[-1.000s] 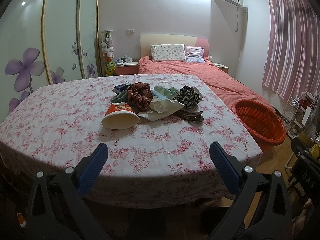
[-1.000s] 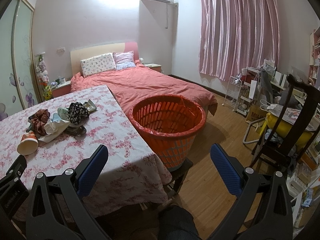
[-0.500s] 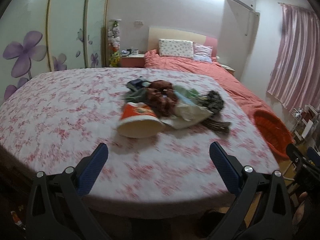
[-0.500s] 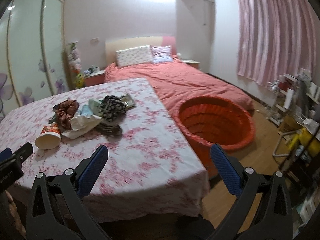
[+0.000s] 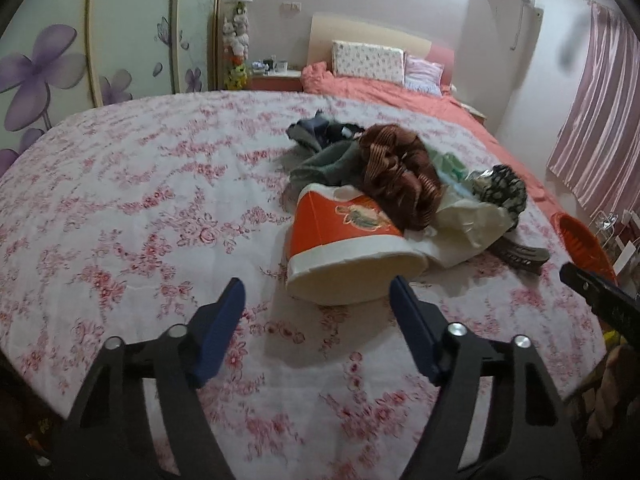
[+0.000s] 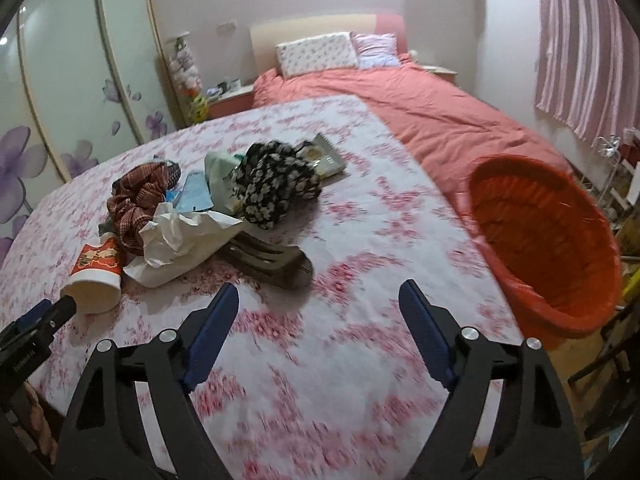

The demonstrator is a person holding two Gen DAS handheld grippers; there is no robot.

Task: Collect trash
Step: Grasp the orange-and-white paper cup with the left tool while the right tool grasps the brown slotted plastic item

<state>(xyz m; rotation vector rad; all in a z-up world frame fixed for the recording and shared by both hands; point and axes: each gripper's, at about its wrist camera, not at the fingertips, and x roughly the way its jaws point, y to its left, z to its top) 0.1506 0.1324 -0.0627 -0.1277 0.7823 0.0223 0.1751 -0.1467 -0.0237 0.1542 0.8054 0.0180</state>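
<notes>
An orange and white paper cup (image 5: pixel 344 240) lies on its side on the floral table (image 5: pixel 140 208), mouth toward me. My left gripper (image 5: pixel 318 300) is open and empty, its tips just short of the cup's rim. Behind the cup lie a brown scrunchie (image 5: pixel 400 176), a white plastic bag (image 5: pixel 468 220), a black-and-white scrunchie (image 5: pixel 504 192) and a dark hair clip (image 5: pixel 520 254). My right gripper (image 6: pixel 318 308) is open and empty above the table, near the hair clip (image 6: pixel 268 260). The cup (image 6: pixel 96 276) is at its left. An orange basket (image 6: pixel 548 248) stands right of the table.
A bed with a salmon cover (image 6: pixel 420 120) lies beyond the table. Wardrobe doors with purple flowers (image 5: pixel 48 60) stand on the left. Pink curtains (image 6: pixel 588 44) hang on the right, with a rack and clutter below them. A small tray (image 6: pixel 324 160) lies behind the pile.
Both grippers have moved forward and down over the table toward the trash pile. The left one has come close to the cup. Both jaws have narrowed a little but stay open.
</notes>
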